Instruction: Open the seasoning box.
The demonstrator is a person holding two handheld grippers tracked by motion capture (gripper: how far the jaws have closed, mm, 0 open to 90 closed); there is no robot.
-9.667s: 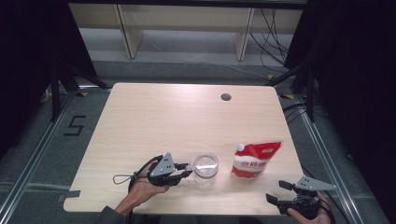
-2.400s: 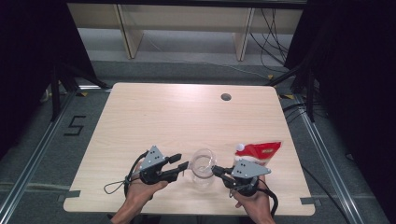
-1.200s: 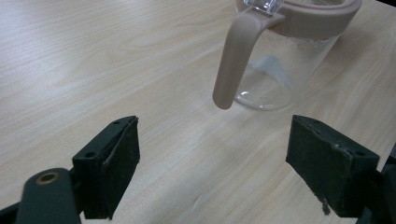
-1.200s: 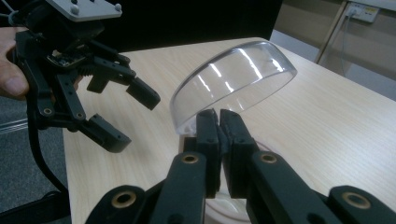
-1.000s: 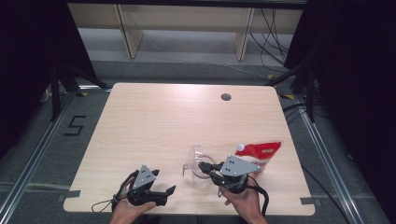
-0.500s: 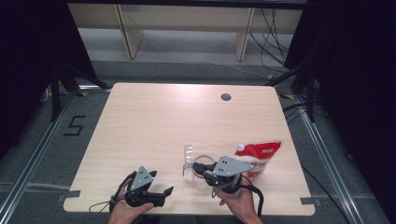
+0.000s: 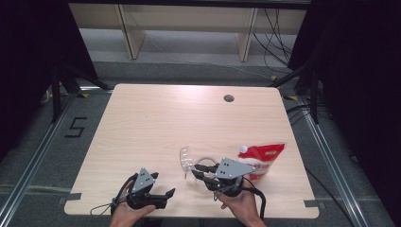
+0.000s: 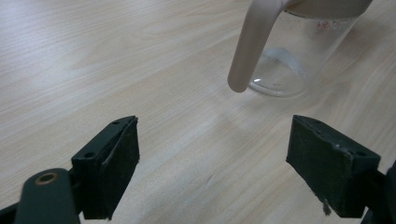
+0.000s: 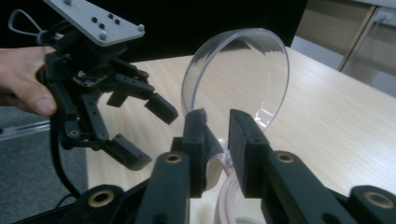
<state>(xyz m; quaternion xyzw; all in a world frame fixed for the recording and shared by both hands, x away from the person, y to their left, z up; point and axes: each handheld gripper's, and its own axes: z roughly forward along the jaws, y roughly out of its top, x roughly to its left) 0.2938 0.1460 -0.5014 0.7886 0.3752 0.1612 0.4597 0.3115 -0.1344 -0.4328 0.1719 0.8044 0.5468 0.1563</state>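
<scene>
A clear glass jar point(image 7: 206, 164) stands near the table's front edge, its round clear lid point(image 7: 185, 159) swung up on its left side. My right gripper point(image 7: 199, 171) points left at the lid. Its jaws have just been opening, and in the right gripper view point(image 9: 215, 127) they stand a little apart, with the lid point(image 9: 238, 74) upright behind them and its pale rim piece low in the gap. My left gripper point(image 7: 166, 195) rests open to the front left, short of the jar point(image 8: 299, 51), with bare table between its jaws point(image 8: 212, 158).
A red and white pouch point(image 7: 263, 158) stands right of the jar, close to my right hand. A pale beige strip point(image 8: 252, 42) hangs down the jar's side. The table point(image 7: 156, 123) has a cable hole point(image 7: 229, 98) at the back.
The lid has swung further up and to the left, and my right gripper has shifted slightly left with it. The left gripper has stayed where it was.
</scene>
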